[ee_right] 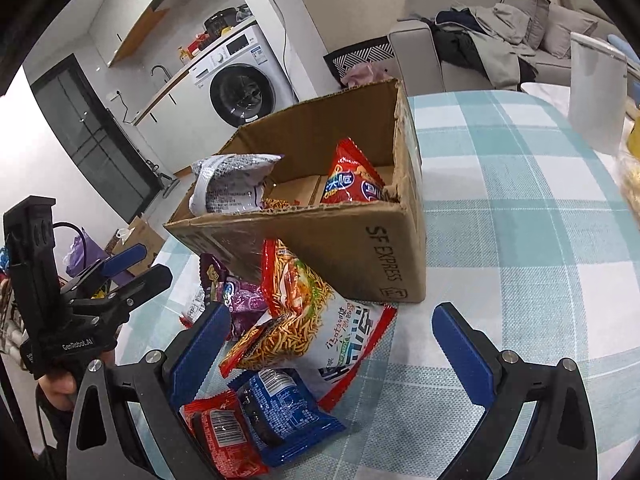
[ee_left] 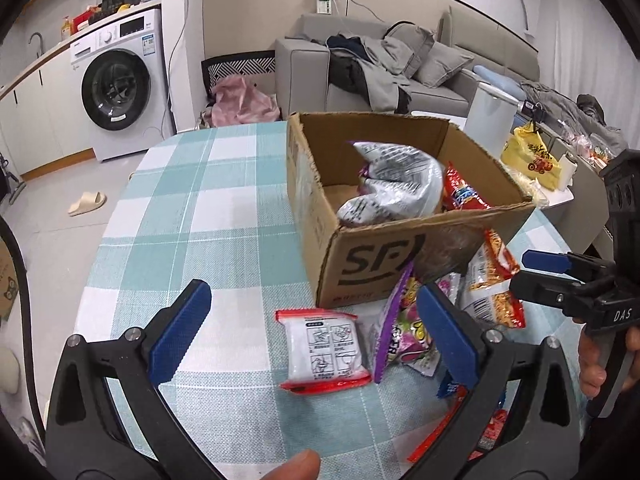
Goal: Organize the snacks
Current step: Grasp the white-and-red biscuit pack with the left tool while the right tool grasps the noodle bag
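Observation:
An open cardboard box (ee_left: 372,264) (ee_right: 352,248) stands on the checked tablecloth (ee_left: 192,208). Inside it lie a silver bag (ee_left: 396,184) (ee_right: 232,184) and a red bag (ee_left: 460,192) (ee_right: 352,176). In front of the box lie loose snacks: a white and red packet (ee_left: 326,344), a purple bag (ee_left: 400,328) (ee_right: 236,296), a noodle-snack bag (ee_left: 492,284) (ee_right: 304,312), a blue packet (ee_right: 280,412) and a small red packet (ee_right: 224,432). My left gripper (ee_left: 316,332) is open, just above the white and red packet. My right gripper (ee_right: 340,344) is open over the noodle-snack bag.
A washing machine (ee_left: 120,88) stands at the back left and a grey sofa (ee_left: 400,64) with clothes behind the table. A yellow bag (ee_left: 532,156) and a white bin (ee_left: 488,116) are at the right, past the table's edge.

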